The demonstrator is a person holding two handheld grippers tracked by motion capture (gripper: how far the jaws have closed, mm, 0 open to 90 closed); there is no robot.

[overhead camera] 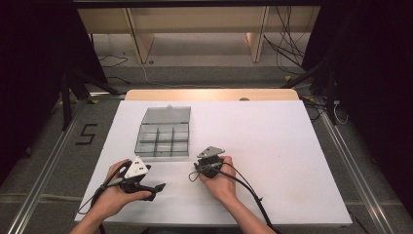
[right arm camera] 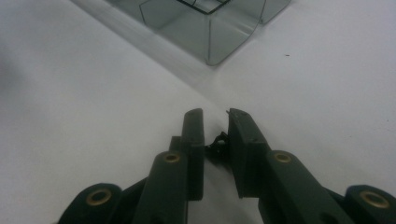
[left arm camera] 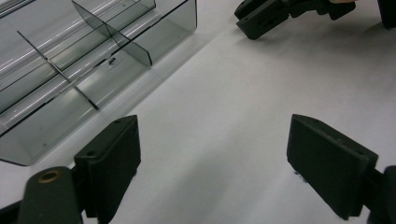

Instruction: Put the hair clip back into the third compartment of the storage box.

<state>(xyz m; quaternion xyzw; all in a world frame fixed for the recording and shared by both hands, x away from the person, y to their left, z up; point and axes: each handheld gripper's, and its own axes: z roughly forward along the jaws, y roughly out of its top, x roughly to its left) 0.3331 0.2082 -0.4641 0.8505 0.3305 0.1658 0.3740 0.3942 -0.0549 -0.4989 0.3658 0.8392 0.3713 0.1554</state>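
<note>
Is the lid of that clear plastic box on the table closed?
No, in the high view the compartment box lies open, its lid folded back flat and the dividers exposed.

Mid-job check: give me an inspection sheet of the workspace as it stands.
Surface: white tabletop, clean.
Job's things: clear compartment box, lid open, left of centre; small dark piece, too small to identify.
Clutter: nothing seen.
Grippers: left tongs open over the tabletop; right tongs shut on the small dark piece.
Cables: gripper cable trails off the near edge; floor cables beyond the table.
Surroundings: wooden shelving behind; floor marking "5".
</note>
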